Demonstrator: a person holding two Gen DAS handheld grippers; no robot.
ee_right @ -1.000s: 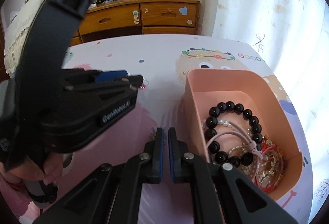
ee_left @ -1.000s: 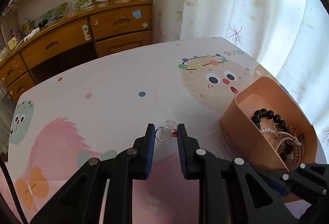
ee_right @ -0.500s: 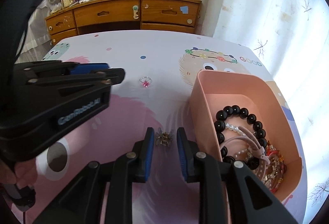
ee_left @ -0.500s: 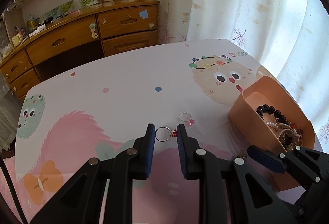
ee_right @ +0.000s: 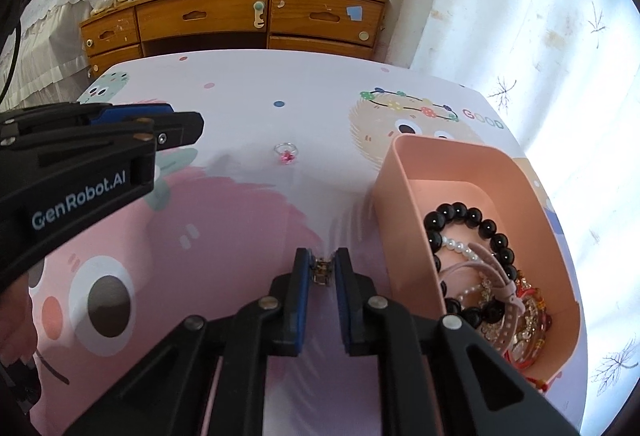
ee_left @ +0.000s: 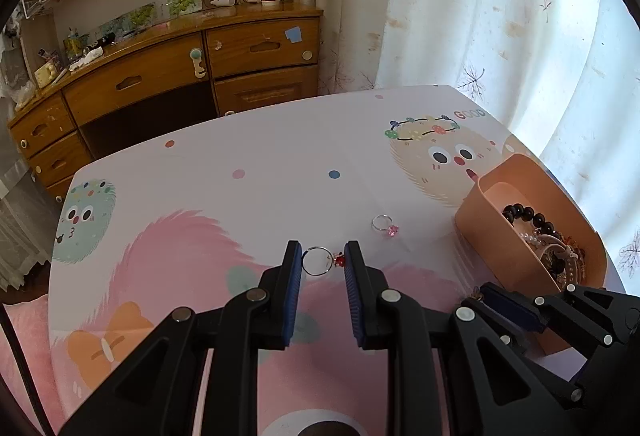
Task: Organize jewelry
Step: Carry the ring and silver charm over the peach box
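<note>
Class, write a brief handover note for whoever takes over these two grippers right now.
Left gripper: shut on the red-stone ring, held above the table.
Right gripper: shut on a small gold trinket beside the pink box.
Done: black bead bracelet and other bracelets lie in the box.
Left: drop both held pieces in, then fetch the pink-stone ring from the table.

Both wrist cameras are looking forward and down, close over the table (ee_left: 280, 156). Each is facing the wooden dresser (ee_right: 240, 16). Both are sharing the pink box (ee_left: 492, 236), lying right of each gripper.
</note>
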